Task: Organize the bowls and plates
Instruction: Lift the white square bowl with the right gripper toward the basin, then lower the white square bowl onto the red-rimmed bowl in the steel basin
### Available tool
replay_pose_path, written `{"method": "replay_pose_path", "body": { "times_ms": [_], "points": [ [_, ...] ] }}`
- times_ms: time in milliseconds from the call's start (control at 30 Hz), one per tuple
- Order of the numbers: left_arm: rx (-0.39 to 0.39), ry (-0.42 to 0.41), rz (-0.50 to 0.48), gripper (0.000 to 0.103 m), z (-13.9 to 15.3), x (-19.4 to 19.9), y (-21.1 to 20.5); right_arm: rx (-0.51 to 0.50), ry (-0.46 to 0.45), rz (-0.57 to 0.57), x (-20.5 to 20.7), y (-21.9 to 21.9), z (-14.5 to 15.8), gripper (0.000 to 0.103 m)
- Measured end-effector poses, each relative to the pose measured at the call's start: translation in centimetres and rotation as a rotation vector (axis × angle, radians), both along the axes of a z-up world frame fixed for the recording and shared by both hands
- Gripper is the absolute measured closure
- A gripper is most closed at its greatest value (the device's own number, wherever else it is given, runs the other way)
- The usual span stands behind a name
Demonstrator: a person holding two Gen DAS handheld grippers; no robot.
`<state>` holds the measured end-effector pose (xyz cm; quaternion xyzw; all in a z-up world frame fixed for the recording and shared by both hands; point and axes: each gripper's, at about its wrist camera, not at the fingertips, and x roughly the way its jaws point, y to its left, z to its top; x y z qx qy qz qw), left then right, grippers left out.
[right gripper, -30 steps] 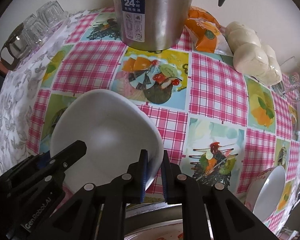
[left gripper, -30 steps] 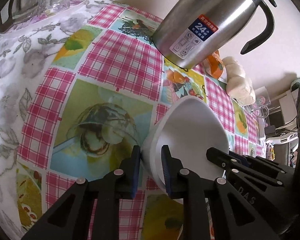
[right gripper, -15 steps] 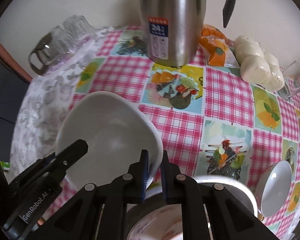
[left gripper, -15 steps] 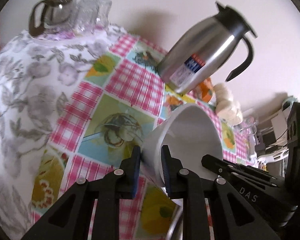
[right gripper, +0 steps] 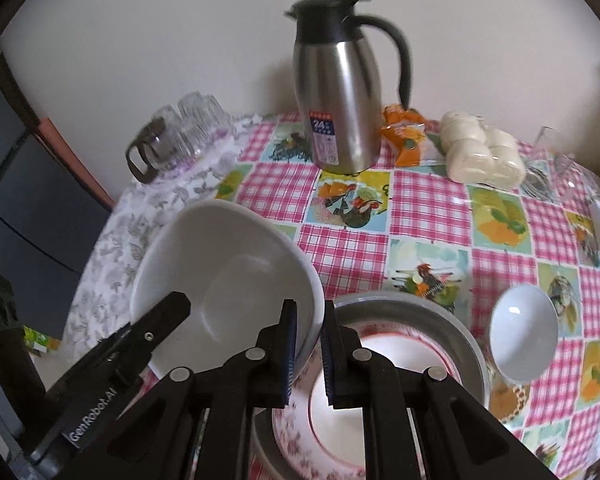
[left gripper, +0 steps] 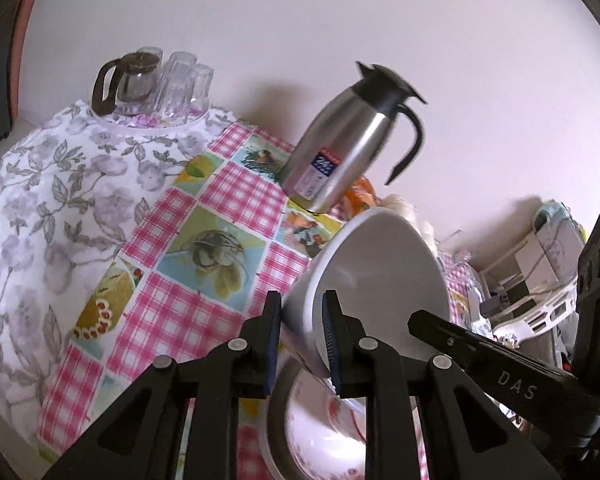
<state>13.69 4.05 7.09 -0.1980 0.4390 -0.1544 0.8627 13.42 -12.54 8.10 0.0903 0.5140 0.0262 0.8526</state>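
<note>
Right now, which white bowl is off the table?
The large white bowl, clamped at its rim by both tongs; the small white bowl sits alone on the tablecloth.

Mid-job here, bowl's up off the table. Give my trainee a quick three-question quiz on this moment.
1. True or false: only one tool grips the large white bowl.
2. What sits inside the metal basin? A) floral-rimmed plate B) glasses C) buns
3. Which dish stands alone right of the basin?

Key:
1. False: the left tool and the right tool each pinch its rim.
2. A, the floral-rimmed plate.
3. The small white bowl.
</note>
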Motion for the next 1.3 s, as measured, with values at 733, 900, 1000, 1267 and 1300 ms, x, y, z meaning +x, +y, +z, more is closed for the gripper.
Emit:
{"method": "replay_pose_path", "body": {
  "times_ms": [733, 900, 1000, 1267, 1300],
  "points": [
    [0.152, -0.096, -0.105, 0.082, 1.1, -5.4, -6.6, 0.184, -0.163, -0.188, -9.9, -6.9, -1.9, 0.09],
    [0.152, -0.095, -0.113, 0.082, 0.9, -5.4, -7.4, 0.205, -0.191, -0.202, -10.4, -7.9, -2.0, 0.09],
    [0.158, -0.102, -0.123, 0.082, 1.0, -5.6, -8.0, 0.208, -0.202, -0.215, -10.7, -8.4, -1.8, 0.09],
    [0.164, -0.11, -0.132, 0.082, 1.1, -6.0, -9.0, 0.227, -0.196, -0.231, -11.2, -9.5, -2.4, 0.09],
    [0.164, -0.109, -0.134, 0.082, 1.1, -6.0, -9.1, 0.229, -0.196, -0.234, -11.3, -9.7, -2.4, 0.09]
  ]
}}
